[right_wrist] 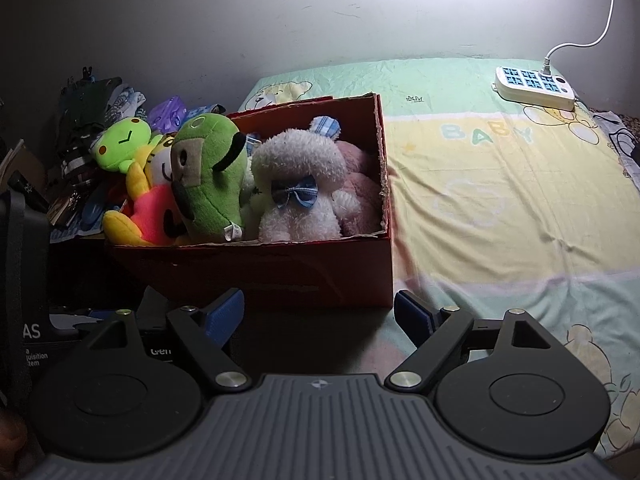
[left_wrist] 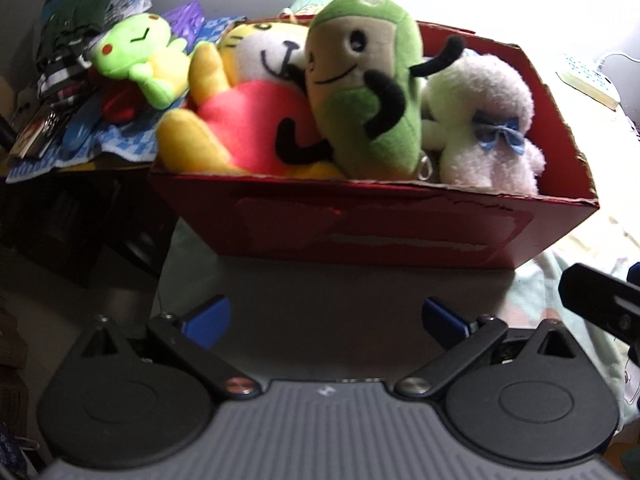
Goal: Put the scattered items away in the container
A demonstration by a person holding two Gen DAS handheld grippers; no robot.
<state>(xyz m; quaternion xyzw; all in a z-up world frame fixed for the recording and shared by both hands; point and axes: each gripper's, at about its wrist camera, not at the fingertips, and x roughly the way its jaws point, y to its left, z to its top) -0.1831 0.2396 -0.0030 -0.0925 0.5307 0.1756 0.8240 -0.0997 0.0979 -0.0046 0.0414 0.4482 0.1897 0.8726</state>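
Note:
A red cardboard box (left_wrist: 400, 232) (right_wrist: 304, 272) stands on the bed sheet, full of plush toys. In it are a yellow and red tiger (left_wrist: 240, 120) (right_wrist: 152, 208), a green pod-shaped toy (left_wrist: 368, 92) (right_wrist: 208, 176), a white bear with a blue bow (left_wrist: 484, 120) (right_wrist: 296, 184) and a pink plush (right_wrist: 360, 184). A light green frog plush (left_wrist: 140, 56) (right_wrist: 120, 144) lies at the box's left end, on the pile beside it. My left gripper (left_wrist: 326, 318) is open and empty, just in front of the box. My right gripper (right_wrist: 320, 314) is open and empty, in front of the box's right corner.
A heap of clothes and cloths (left_wrist: 72, 80) (right_wrist: 88, 136) lies left of the box. A white power strip (right_wrist: 536, 86) (left_wrist: 592, 80) with a cable sits far right on the sheet (right_wrist: 500, 200). The right gripper's body (left_wrist: 600, 300) shows at the left wrist view's right edge.

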